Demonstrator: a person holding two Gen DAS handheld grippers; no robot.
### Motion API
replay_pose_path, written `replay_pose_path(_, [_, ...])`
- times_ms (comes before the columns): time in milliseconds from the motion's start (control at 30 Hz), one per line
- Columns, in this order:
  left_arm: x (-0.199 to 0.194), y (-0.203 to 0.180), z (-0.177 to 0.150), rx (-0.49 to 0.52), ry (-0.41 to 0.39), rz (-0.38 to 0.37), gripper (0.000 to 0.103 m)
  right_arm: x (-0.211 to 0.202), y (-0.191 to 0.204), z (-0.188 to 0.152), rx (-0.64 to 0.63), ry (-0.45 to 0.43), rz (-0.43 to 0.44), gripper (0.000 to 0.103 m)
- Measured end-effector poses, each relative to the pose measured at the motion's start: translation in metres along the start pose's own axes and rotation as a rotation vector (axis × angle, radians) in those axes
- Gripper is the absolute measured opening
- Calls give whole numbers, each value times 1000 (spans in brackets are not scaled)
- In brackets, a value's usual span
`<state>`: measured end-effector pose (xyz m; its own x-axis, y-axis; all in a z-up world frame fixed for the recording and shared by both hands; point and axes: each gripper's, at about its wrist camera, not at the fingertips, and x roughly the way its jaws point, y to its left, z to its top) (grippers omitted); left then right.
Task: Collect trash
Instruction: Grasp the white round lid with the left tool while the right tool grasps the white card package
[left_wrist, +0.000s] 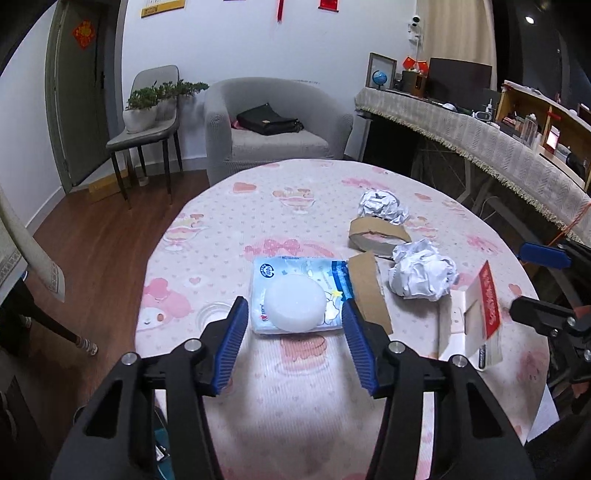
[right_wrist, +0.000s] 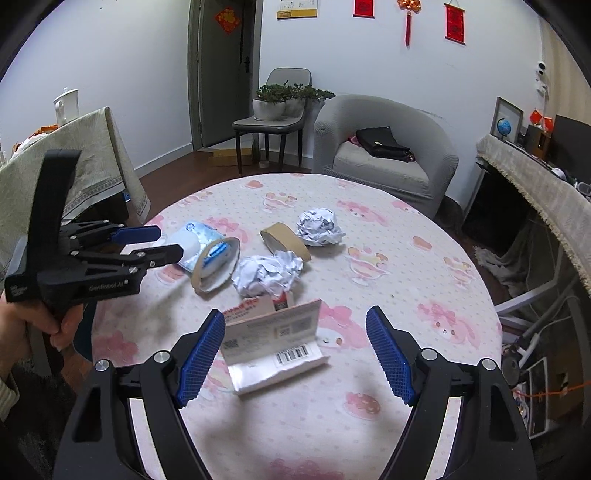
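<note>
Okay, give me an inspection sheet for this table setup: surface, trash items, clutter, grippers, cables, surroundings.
Surface: round table under a pink cartoon-print cloth.
Job's things: two crumpled paper balls; two cardboard tape rings; torn-open carton.
Clutter: blue tissue pack with a white round disc on top.
Grippers: left hand-held gripper open, fingers either side of the tissue pack; right hand-held gripper open, carton between its fingers.
Cables: white cables on the floor right of the table.
Surroundings: grey armchair holding a black bag; chair with potted plants.

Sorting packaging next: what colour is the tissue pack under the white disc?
Light blue and white tissue pack, darker blue stripe; clearest in the left wrist view.
</note>
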<state>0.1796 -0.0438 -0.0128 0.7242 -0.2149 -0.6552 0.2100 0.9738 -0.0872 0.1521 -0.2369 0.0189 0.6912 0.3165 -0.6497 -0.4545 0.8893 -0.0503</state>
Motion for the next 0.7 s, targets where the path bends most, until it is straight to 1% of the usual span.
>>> replay_pose_path(67, [4,1,1,0,8,1,53,0,-3,-2,-11,-8,16,82])
replay_pose_path(100, [5,1,2,1,9,0,52,0,-3,-3,-21,-13,26,88])
replay_pose_path(133, [7,1,2,1,11,-1,51,0,-3,-3,-28,-16,36,90])
replay_pose_path(233, [10,2,3,-10,15,-1,51,3,-5,-6,-37,-4,66,90])
replay_pose_path(433, [15,-1,4,-17,23,-9,50,3,-5,-10,-58,-8,81,90])
replay_pose_path(567, [17,-3,4,-7,28,-4,42,6,-6,-9,-61,-8,94,90])
replay_pose_path(700, [17,-3,4,-6,25,-6,42,9,-5,-8,-73,-9,109,90])
